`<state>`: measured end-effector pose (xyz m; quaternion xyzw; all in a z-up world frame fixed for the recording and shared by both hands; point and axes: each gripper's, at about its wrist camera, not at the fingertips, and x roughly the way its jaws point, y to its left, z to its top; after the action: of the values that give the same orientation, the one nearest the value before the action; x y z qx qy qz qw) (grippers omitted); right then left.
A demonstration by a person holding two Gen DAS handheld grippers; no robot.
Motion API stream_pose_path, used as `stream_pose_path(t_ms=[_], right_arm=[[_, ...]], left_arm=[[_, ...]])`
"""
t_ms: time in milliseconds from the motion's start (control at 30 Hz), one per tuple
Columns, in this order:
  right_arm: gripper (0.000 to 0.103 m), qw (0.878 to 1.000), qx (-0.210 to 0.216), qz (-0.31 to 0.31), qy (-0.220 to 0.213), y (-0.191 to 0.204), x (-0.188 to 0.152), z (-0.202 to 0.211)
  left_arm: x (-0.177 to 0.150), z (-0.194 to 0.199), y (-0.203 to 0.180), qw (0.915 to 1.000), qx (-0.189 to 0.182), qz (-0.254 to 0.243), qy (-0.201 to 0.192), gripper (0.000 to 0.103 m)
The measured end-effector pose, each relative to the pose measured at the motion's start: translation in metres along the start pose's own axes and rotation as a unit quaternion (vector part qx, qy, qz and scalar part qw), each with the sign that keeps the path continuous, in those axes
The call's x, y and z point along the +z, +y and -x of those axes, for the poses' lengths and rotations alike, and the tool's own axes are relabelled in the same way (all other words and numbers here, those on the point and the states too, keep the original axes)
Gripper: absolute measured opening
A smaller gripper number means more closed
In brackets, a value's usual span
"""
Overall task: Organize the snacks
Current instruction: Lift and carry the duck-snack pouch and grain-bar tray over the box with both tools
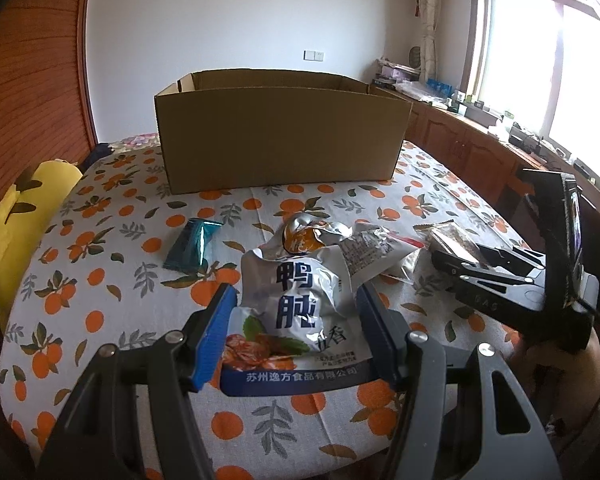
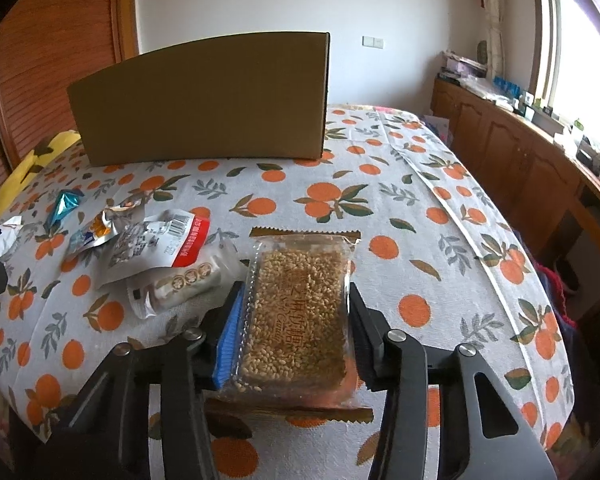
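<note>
My left gripper [image 1: 296, 312] is shut on a silver duck-gizzard packet [image 1: 300, 292], its blue pads pressing on both sides of it just above the orange-print cloth [image 1: 100, 280]. The pads of my right gripper [image 2: 296, 308] sit against both long edges of a clear packet of grain candy [image 2: 300, 280] that lies on the cloth. That right gripper [image 1: 448, 276] also shows at the right of the left wrist view. An open cardboard box [image 1: 280, 136] stands at the back; in the right wrist view only the box's front wall [image 2: 204, 100] shows.
Loose snacks lie between the grippers: a teal packet [image 1: 194, 244], an orange-silver sachet [image 2: 96, 234], a red-and-white bag [image 2: 156, 244], a white packet of round pieces [image 2: 180, 284]. A yellow plush [image 1: 24, 220] sits at the left edge. Wooden cabinets [image 2: 520, 152] run along the right.
</note>
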<state>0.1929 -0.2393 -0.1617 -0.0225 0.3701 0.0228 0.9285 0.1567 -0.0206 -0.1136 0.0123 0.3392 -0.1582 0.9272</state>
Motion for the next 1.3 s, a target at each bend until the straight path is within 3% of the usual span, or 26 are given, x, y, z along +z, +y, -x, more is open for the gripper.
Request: stream_pose_path(t_ms=[600,1300], right_arm=[[0.046,0.998,0.05,-0.024,-0.026,-0.008,0.004,0.037],[0.046,0.997,0.061,-0.031,-0.03,-0.013,-0.003,0.045]], left_arm=[[0.002,0.009,0.001,0.9998,0.0,0.009,-0.016,0.061],[0.009,0.011,0.004,0.9996,0.001,0.011,-0.026,0.061]])
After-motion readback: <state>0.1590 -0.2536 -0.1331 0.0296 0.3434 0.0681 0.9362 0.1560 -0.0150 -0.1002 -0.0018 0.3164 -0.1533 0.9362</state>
